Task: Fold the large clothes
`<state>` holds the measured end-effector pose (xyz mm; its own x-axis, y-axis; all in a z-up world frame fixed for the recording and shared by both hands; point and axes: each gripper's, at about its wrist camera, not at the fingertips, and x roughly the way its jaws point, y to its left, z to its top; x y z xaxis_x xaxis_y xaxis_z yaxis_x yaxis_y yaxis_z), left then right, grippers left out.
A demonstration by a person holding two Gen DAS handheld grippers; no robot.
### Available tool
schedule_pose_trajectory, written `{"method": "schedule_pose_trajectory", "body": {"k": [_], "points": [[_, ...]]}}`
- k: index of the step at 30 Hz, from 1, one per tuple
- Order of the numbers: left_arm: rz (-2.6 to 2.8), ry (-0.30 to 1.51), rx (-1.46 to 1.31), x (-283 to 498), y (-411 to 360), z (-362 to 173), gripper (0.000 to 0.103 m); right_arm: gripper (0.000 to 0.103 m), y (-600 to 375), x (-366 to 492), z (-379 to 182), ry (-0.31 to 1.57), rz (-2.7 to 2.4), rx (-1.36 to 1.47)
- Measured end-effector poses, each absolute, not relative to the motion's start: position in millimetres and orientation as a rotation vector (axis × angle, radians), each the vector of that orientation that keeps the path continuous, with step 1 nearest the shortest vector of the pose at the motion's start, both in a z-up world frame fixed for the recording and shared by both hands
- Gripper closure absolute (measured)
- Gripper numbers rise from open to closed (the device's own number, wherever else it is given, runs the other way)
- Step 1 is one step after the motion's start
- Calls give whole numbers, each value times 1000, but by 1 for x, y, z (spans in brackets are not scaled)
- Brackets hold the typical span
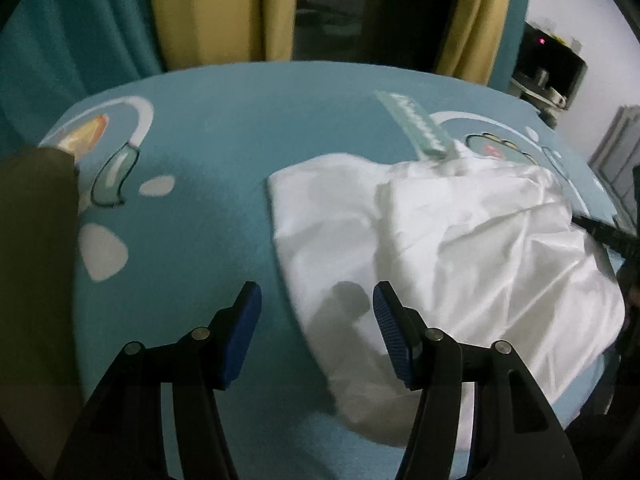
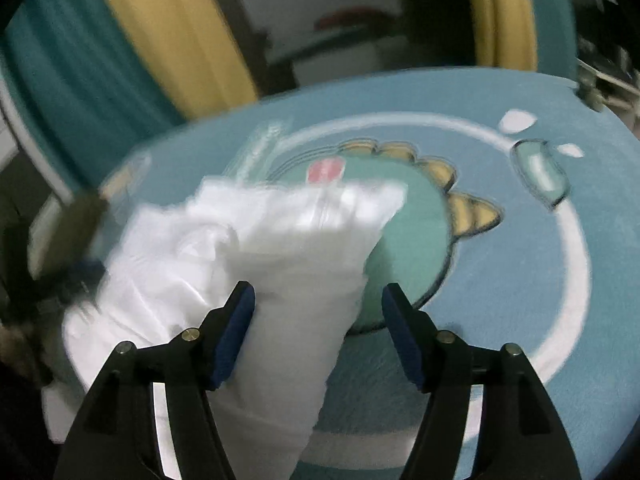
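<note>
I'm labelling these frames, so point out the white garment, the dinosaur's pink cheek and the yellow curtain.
white garment [image 1: 460,240], left wrist view, on its crumpled middle.
dinosaur's pink cheek [image 2: 326,171], right wrist view, on the patch's centre.
yellow curtain [image 1: 208,12], left wrist view, on its hanging folds.

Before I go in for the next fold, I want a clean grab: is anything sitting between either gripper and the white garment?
Nothing visible. The left gripper hangs open over the white garment edge, and the right gripper is open with a fold of it between its fingers. Only the blue dinosaur mat lies beneath.
</note>
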<state>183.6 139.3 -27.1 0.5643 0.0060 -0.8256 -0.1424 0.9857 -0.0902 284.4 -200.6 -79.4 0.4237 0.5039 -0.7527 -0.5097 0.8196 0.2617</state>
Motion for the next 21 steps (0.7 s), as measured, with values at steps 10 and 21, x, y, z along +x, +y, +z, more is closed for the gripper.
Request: {"method": "schedule_pose_trajectory", "body": {"k": [10, 21], "points": [[-44, 967, -377, 188, 164, -33, 27, 36, -227, 274, -61, 856, 613, 63], [-273, 1021, -516, 211, 123, -36, 23, 36, -245, 253, -61, 847, 621, 87]]}}
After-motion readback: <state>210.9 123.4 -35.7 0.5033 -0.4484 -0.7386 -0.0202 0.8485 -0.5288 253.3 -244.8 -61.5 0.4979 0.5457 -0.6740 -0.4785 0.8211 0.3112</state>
